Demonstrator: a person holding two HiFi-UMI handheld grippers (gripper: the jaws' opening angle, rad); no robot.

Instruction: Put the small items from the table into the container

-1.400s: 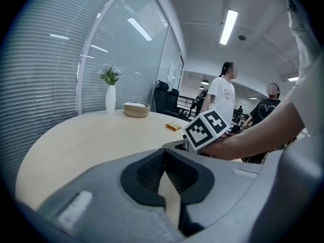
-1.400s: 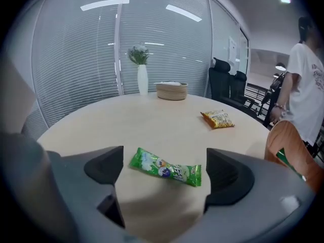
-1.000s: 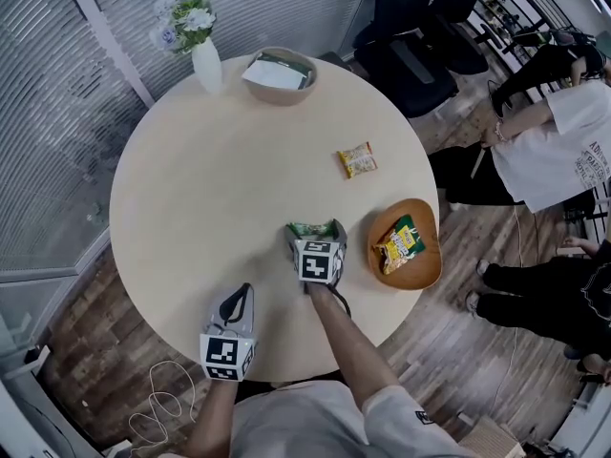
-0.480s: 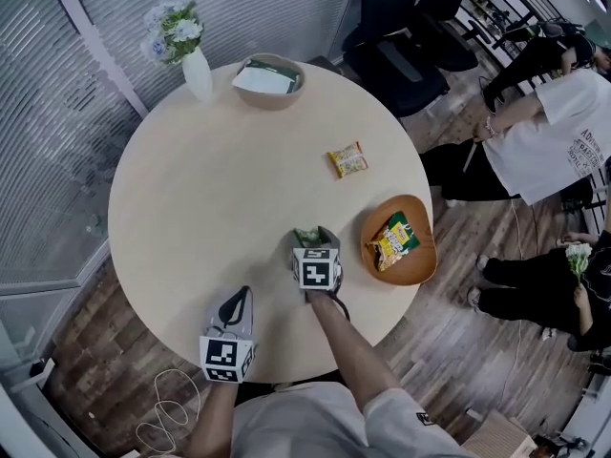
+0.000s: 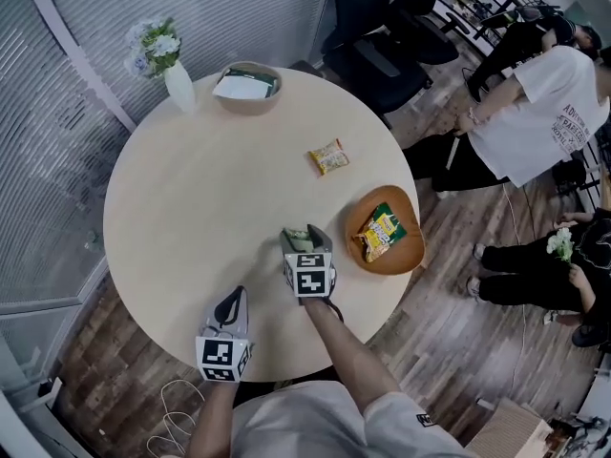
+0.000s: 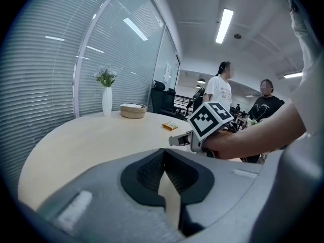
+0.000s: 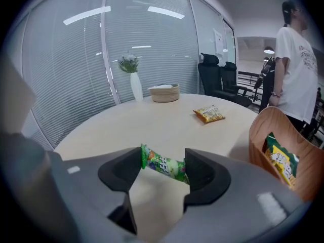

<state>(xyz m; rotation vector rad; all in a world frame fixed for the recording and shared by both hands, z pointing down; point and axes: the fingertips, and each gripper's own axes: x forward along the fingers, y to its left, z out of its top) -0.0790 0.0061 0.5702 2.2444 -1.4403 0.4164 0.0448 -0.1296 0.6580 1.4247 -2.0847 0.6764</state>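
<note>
Two fingers of the right gripper (image 7: 163,162) clamp a green snack packet (image 7: 169,168) by its ends, over the tabletop (image 7: 152,120). Just to its right stands the wooden bowl (image 7: 268,130), with other packets (image 7: 281,161) inside. An orange packet (image 7: 209,114) lies farther off. The left gripper (image 6: 163,155) hovers near the tabletop's edge, its fingers together and empty.

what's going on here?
A person is clearing snack packets off a table with two handheld grippers. The right gripper is clamped on a green snack packet, beside the wooden bowl, which already holds packets. The left gripper is shut and empty at the table edge. One yellow packet lies on the table.
</note>
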